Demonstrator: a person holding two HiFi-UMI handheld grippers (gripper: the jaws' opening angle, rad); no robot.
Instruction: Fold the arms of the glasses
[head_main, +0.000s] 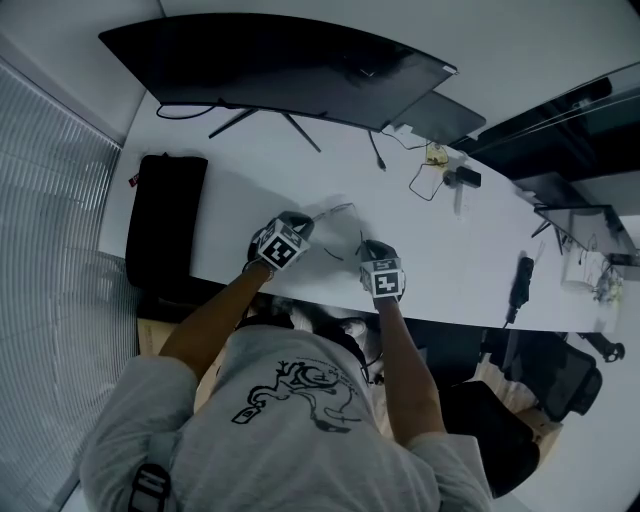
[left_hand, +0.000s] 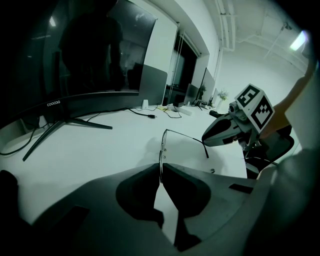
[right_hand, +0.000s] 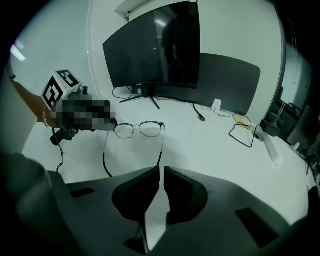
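Note:
Thin wire-rimmed glasses (head_main: 336, 226) lie on the white table (head_main: 450, 250), both arms unfolded. In the left gripper view their front (left_hand: 161, 147) shows edge-on and runs down into my left gripper (left_hand: 160, 170), which is shut on its near end. One arm (left_hand: 185, 137) reaches right toward my right gripper (left_hand: 225, 132). In the right gripper view the glasses (right_hand: 139, 129) face me; their right-hand arm (right_hand: 162, 145) runs into my right gripper (right_hand: 161, 170), shut on its tip. The other arm (right_hand: 105, 155) hangs free under the left gripper (right_hand: 82, 117).
A wide curved monitor (head_main: 280, 70) stands at the back of the table, with a second dark screen (head_main: 440, 115) to its right. A black bag (head_main: 165, 215) lies at the left edge. Cables and small items (head_main: 430, 175) sit at the back right.

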